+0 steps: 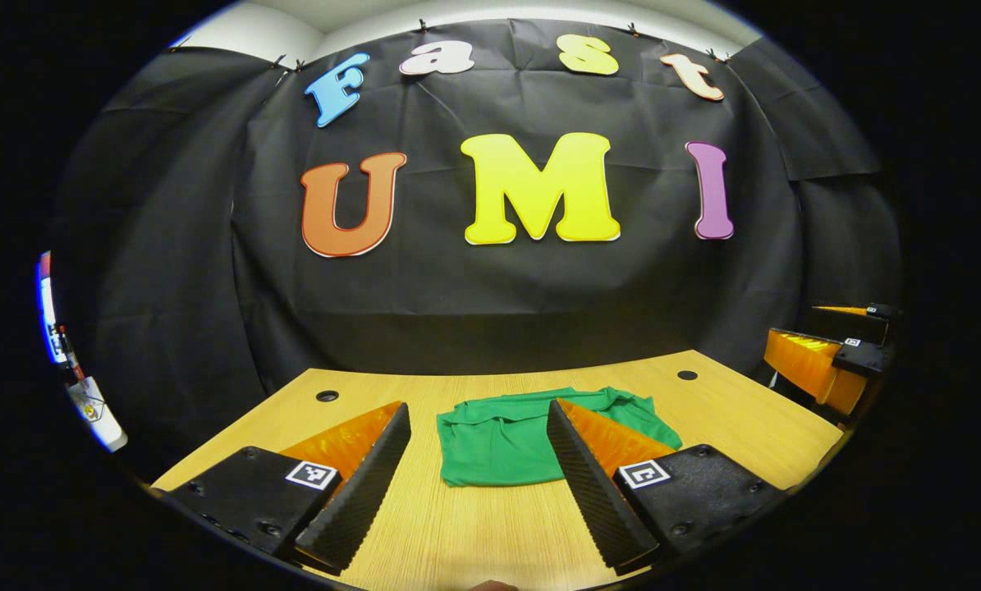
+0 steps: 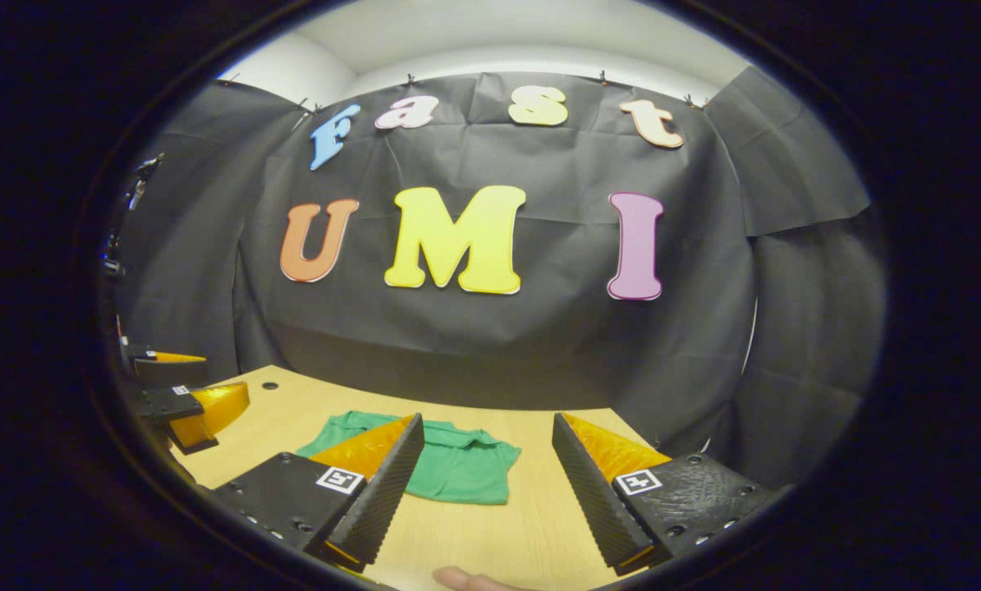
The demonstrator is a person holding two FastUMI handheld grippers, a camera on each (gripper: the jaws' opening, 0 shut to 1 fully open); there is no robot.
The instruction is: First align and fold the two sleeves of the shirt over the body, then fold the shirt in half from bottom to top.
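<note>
Left gripper view: left gripper [image 1: 478,484] is held above the wooden worktop [image 1: 474,533], fingers spread wide apart, nothing between them. The green shirt [image 1: 506,443] is seen lower centre of the frame, lying flat on the worktop in a compact folded bundle, partly hidden behind the right-hand finger. No contact between gripper and shirt. Two round cable holes are seen in the worktop: one [image 1: 327,396] lower left, one [image 1: 687,375] lower right, both well apart from the shirt. The right gripper [image 1: 827,361] is seen at the right edge of the frame, off the worktop's corner; whether it is apart or together cannot be told from here.

Right gripper view: right gripper [image 2: 486,492] is also held over the worktop [image 2: 490,533], fingers wide apart, nothing clamped. The shirt [image 2: 457,468] is seen lower centre-left, its near edge partly covered by the left-hand finger, not touched. The left gripper [image 2: 190,402] is seen at the lower left edge, near a cable hole [image 2: 269,385]. A fingertip [image 2: 465,579] of the person is seen at the bottom edge of the frame.
</note>
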